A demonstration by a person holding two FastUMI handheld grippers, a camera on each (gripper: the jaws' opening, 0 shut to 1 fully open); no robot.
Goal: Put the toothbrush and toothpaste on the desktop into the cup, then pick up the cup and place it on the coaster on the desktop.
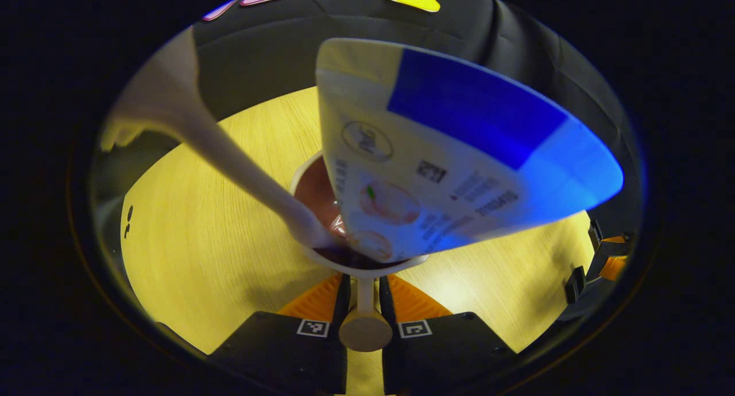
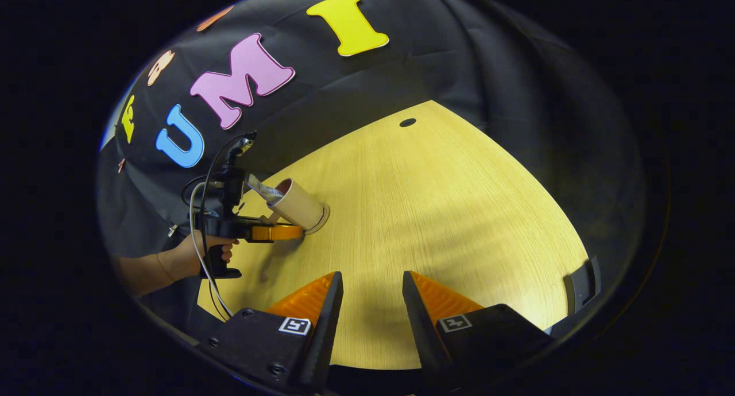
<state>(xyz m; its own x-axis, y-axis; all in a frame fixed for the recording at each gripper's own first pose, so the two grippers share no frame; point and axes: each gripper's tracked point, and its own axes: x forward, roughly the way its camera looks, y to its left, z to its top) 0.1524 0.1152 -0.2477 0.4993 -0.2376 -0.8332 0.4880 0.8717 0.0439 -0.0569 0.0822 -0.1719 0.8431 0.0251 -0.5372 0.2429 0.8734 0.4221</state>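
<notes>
In the left gripper view, the left gripper has its jaws drawn in close on the thin handle of the cup, one finger pressed to each side; the handle's round end sticks out toward the camera between them. The cup sits straight ahead of the jaws, pale outside and dark reddish-brown inside, its mouth tipped toward the lens. The toothpaste stands in it, a flat white tube with a broad blue band at its wide crimped end and small printed marks lower down, fanning up and to the right of the jaws. The toothbrush is a pale, slender handle that rises out of the cup up and to the left, blurred at its far end. Below lies the light wooden desktop.

In the right gripper view, the right gripper hangs over the bare desktop with its jaws parted and nothing between them. Far ahead and left of these jaws, a hand holds the left gripper, which carries the beige cup, tilted with its mouth pointing up and left. I cannot tell whether the cup touches the desktop.
</notes>
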